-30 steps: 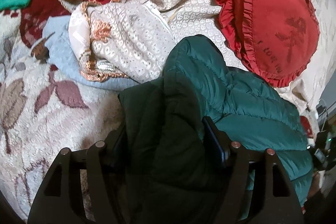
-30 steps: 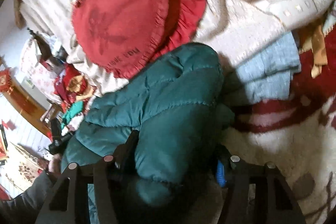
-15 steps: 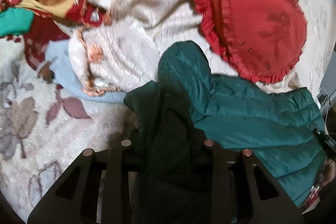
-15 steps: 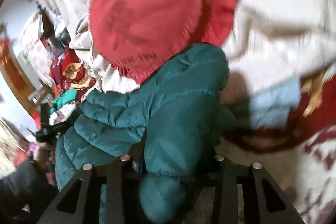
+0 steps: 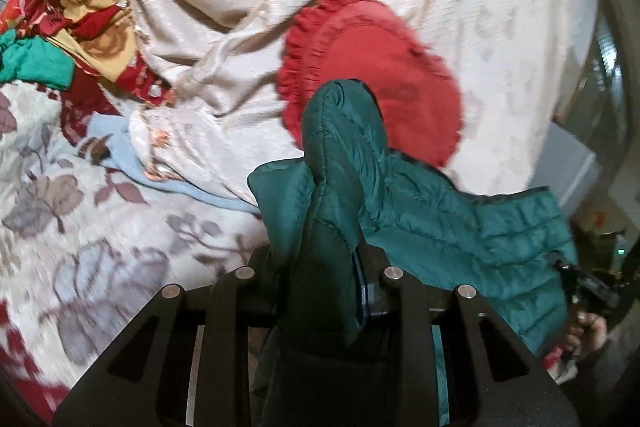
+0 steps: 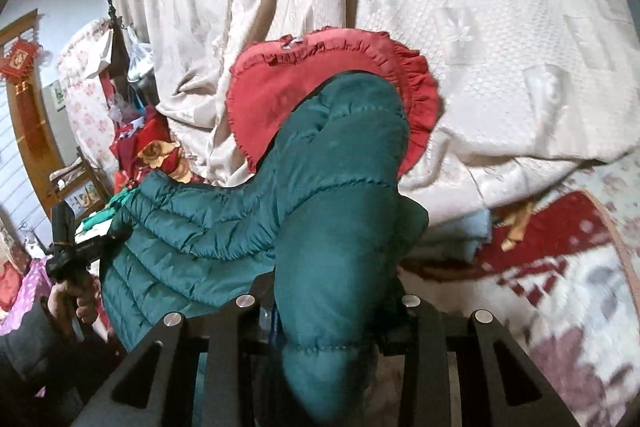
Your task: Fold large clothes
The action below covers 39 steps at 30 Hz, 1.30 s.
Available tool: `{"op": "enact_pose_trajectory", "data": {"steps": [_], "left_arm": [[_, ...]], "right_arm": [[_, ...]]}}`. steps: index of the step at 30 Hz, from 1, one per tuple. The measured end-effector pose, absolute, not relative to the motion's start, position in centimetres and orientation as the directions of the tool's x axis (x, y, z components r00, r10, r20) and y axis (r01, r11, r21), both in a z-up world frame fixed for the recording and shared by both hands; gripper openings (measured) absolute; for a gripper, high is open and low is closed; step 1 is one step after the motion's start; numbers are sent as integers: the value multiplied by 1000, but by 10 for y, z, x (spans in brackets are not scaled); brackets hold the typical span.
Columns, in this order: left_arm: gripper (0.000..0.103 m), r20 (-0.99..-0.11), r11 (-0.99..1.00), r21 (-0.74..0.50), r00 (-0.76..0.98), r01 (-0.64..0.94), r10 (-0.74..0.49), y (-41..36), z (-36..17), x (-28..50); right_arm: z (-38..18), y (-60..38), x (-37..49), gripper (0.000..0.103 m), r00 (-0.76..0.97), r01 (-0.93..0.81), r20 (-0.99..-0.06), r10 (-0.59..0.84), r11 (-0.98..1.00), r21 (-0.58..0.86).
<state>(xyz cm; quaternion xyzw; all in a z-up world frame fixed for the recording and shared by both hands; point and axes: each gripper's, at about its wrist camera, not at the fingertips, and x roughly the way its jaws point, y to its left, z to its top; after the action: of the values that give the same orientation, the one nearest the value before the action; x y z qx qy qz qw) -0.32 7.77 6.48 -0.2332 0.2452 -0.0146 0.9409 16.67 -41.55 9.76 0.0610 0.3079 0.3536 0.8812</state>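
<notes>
Your left gripper (image 5: 320, 279) and right gripper (image 6: 328, 311) each pinch a thick bunch of the green coat (image 5: 460, 223), which hangs between them, near you, over the bed (image 5: 100, 227). The coat is puffy and slick, so a bunch could slip out. It could also drag the red pillow (image 6: 280, 83) just behind it.
</notes>
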Motion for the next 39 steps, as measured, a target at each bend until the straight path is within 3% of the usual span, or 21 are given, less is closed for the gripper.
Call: {"op": "enact_pose_trajectory", "data": {"steps": [3,7,8,10,11,12,17,20,22,26,29,31,33,35,39], "left_arm": [[26,-469,904,-423,868,-62,-160,65,63,-2],[32,-580,924,-363,806,-122,-121,55,39,24],[36,-638,931,-322,765,-171,-80,53,28,35],[47,-686,924,-309,726,-225,-52,55,13,44],[51,-689,913,-326,723,-247,-50,59,9,45],[54,-685,904,-343,726,-253,-57,61,9,43],[60,-638,869,-380,770,-317,2,79,29,22],[60,-537,872,-350,836,-342,112,75,62,8],[60,-516,898,-327,852,-294,91,61,77,20],[62,-619,960,-221,785,-172,-2,22,74,90],[62,-732,977,-131,681,-169,20,6,41,139],[61,-783,968,-91,618,-234,75,11,11,151],[62,-795,953,-106,600,-285,91,20,-12,148],[63,-783,931,-162,617,-327,80,32,-21,142],[64,-796,933,-148,599,-328,84,31,-22,145]], "right_arm": [[101,-427,155,31,554,-576,-496,669,738,352],[87,-431,166,32,520,-536,-540,662,745,397],[78,-426,174,34,507,-508,-566,650,756,413],[56,-420,192,50,453,-428,-637,624,779,459],[42,-420,203,56,417,-368,-672,612,790,490],[26,-425,214,57,380,-273,-695,611,792,547],[11,-475,219,58,429,3,-634,644,700,714],[48,-486,199,58,582,-6,-690,431,850,526],[69,-465,193,58,636,-107,-679,366,914,392],[64,-416,198,72,605,-206,-700,379,924,322],[41,-392,214,74,553,-174,-764,333,943,285],[21,-372,232,82,501,-157,-825,260,965,209],[6,-354,243,89,479,-191,-851,215,972,139],[-4,-345,248,93,469,-224,-852,234,964,141],[-20,-336,261,100,429,-250,-872,235,959,135]]}}
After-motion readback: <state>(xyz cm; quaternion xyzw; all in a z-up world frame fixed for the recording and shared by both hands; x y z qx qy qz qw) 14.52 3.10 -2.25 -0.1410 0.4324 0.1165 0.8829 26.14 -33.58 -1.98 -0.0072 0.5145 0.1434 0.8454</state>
